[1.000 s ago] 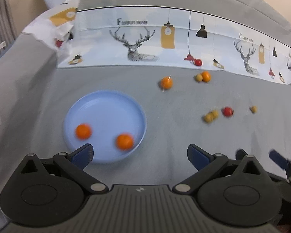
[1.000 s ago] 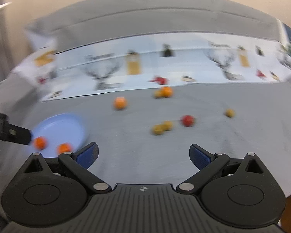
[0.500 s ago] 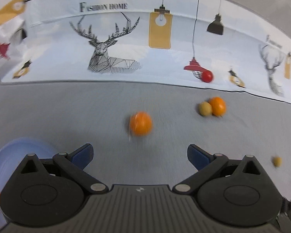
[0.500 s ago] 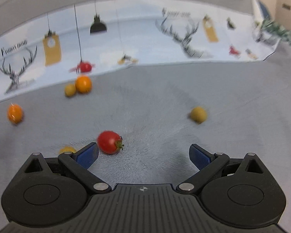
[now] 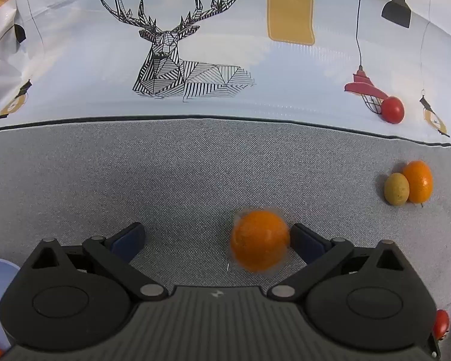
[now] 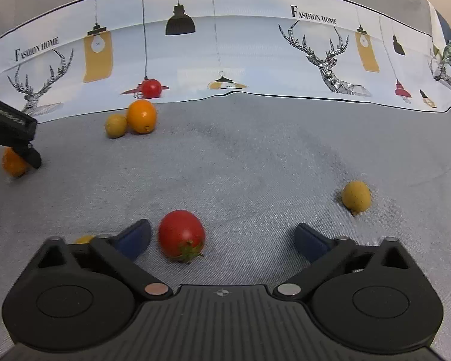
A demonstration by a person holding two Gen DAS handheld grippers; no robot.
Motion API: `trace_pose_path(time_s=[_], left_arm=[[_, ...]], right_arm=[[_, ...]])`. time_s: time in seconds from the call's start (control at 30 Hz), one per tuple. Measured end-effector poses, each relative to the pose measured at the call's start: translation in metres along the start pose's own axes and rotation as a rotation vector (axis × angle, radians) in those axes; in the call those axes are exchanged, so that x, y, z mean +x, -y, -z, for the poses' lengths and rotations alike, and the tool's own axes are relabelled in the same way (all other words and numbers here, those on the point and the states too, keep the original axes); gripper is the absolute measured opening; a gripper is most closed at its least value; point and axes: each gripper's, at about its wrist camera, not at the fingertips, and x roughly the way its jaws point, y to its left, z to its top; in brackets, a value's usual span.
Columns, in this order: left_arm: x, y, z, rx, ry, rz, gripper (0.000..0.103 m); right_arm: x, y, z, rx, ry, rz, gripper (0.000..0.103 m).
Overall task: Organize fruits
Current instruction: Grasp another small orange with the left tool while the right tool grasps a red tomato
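My left gripper (image 5: 216, 242) and right gripper (image 6: 222, 237) were matte black plastic, each with dark blue fingertip pads (image 6: 133, 237), round silver pivot screws, ribbed grey central housing and a small compass-like mark.

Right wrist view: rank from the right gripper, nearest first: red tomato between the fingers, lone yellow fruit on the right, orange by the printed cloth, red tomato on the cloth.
From the right gripper, its jaws closing:
1. Red tomato, between the fingers, near the left one.
2. Lone yellow fruit, off right.
3. Orange, far left, by the printed cloth.
4. Tomato on the cloth, just behind the orange.
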Motion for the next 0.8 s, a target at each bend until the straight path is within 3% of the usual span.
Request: trace_pose_path(time_s=[0.03, 0.07, 0.1, 0.33, 0.5, 0.67, 0.8], left_arm=[[-0.004, 0.0, -0.001, 0.001, 0.017, 0.017, 0.066], [-0.012, 0.003, 0.001, 0.01, 0.029, 0.031, 0.054], [-0.015, 0.005, 0.0, 0.026, 0.033, 0.039, 0.041], [-0.05, 0.014, 0.013, 0.106, 0.084, 0.017, 0.041], [-0.101, 0.006, 0.035, 0.124, 0.123, 0.05, 0.041], [-0.16, -0.012, 0.063, 0.14, 0.163, 0.085, 0.041], [-0.206, -0.034, 0.09, 0.125, 0.16, 0.087, 0.041]], right_arm=[[-0.005, -0.003, 0.001, -0.014, 0.009, -0.009, 0.064], [-0.008, -0.006, 0.003, -0.035, 0.018, -0.022, 0.04], [-0.01, -0.01, 0.003, -0.059, 0.022, -0.033, 0.029], [-0.017, -0.001, -0.001, -0.007, 0.092, 0.0, 0.03], [-0.03, 0.004, -0.001, 0.005, 0.113, 0.04, 0.03], [-0.078, -0.006, -0.01, 0.002, 0.182, 0.04, 0.03], [-0.137, -0.018, -0.009, 0.018, 0.213, -0.032, 0.03]])
